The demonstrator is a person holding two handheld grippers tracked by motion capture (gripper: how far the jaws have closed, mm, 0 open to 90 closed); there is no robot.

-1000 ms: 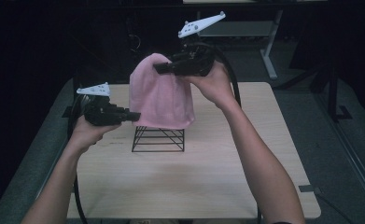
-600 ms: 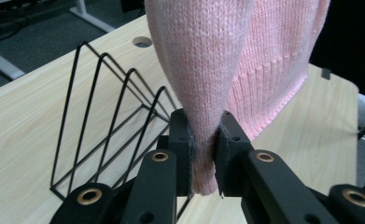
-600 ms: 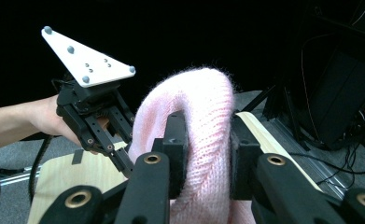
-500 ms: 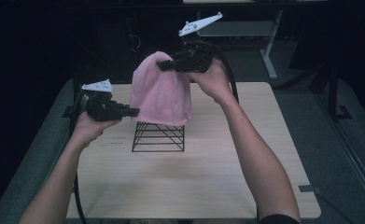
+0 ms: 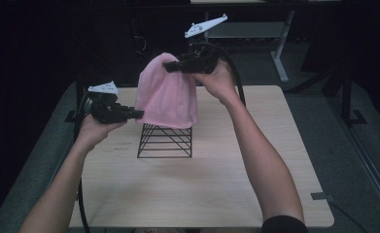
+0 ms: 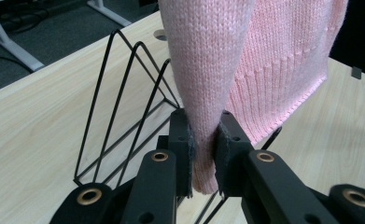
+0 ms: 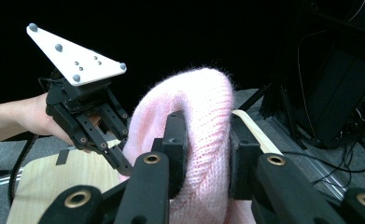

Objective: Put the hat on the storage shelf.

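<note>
Both tongs, left (image 6: pixel 203 154) and right (image 7: pixel 207 140), clench the pink knit (image 5: pixel 168 94); its ribbed hem shows in the left gripper view.

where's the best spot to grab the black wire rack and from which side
Judging by its shape, take the wire rack by one triangular upright at an end, coming from the front, where the thin rods stand bare. The pink knit hat hangs over its back, and each rod is thin enough to fit between the fingers.

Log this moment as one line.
left gripper: shut on pink knitted hat lower edge | right gripper: shut on hat top | hat: held above black wire rack | table: light wood
</note>
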